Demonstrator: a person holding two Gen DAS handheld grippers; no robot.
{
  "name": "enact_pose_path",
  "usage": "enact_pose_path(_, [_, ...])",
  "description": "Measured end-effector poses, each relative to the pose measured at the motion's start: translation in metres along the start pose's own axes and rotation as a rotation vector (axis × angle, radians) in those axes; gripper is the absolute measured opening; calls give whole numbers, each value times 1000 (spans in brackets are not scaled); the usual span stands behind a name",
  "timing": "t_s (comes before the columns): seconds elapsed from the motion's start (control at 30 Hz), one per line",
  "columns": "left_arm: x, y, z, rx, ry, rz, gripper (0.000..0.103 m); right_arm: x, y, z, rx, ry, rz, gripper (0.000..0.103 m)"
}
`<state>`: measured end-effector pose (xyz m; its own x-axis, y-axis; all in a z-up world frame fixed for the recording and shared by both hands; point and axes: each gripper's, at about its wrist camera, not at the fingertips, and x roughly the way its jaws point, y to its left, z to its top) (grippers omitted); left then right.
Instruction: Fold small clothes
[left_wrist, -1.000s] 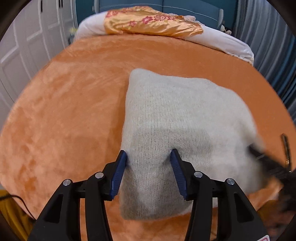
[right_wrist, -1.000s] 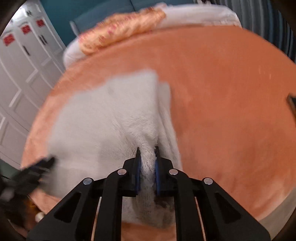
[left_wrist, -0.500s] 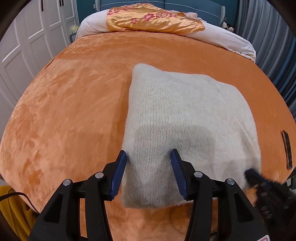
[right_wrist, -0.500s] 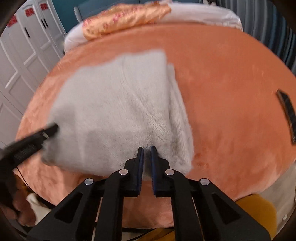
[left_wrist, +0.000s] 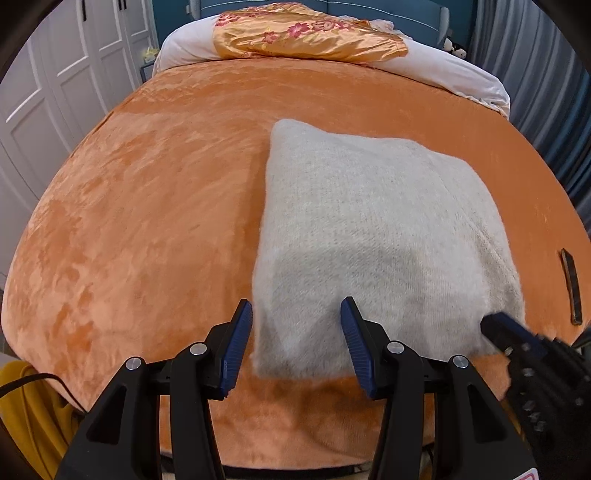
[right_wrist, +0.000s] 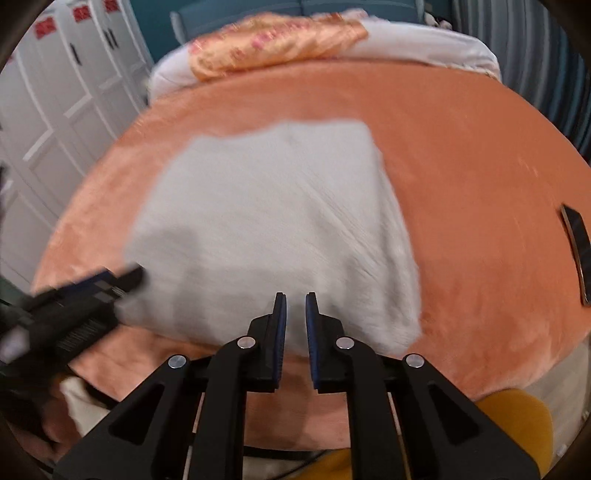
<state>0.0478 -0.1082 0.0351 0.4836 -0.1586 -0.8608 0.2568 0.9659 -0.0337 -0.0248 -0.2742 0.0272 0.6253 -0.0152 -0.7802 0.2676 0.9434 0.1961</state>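
The folded cream knit garment (left_wrist: 373, 236) lies flat on the orange bed cover (left_wrist: 147, 206), close to the near edge of the bed. The left gripper (left_wrist: 295, 339) is above the garment's near left corner, its jaws wide apart and holding nothing. The right gripper (right_wrist: 295, 325) is over the near edge of the garment; its jaws stand narrow with a small gap, and nothing is between them. A dark flat object (right_wrist: 576, 251) lies on the cover near the right edge.

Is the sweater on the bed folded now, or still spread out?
Folded. The sweater lies as a compact rectangle on the blanket, no sleeves sticking out, with a doubled layer along its right edge.
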Motion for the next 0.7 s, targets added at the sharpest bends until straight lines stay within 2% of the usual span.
enact_pose_path(0.17, [-18,26,-5,-43,-5,24,49,2,36,18,-19,-38,106,11])
enact_pose_path(0.23, [-25,45,-6,-74,-13,51,49,18,48,19,-23,-12,147,11])
enact_pose_path(0.3, [-29,61,-6,-103,-17,68,48,43,59,13,-21,61,190,11])
enact_pose_path(0.37, [-30,77,-6,-127,-19,89,47,70,71,-6,-68,137,155,10])
enact_pose_path(0.43, [-29,85,-5,-144,-13,91,46,72,81,-25,-129,118,116,10])
enact_pose_path(0.5, [-27,84,-2,-150,-13,78,46,67,87,-24,-172,116,87,9])
enact_pose_path(0.57, [-25,76,1,-141,-13,54,46,61,81,-17,-143,130,91,7])
enact_pose_path(0.63, [-24,64,4,-123,-14,31,46,42,70,-11,-89,101,107,7])
enact_pose_path(0.7, [-22,46,7,-90,-13,6,46,15,50,-6,-58,27,78,10])
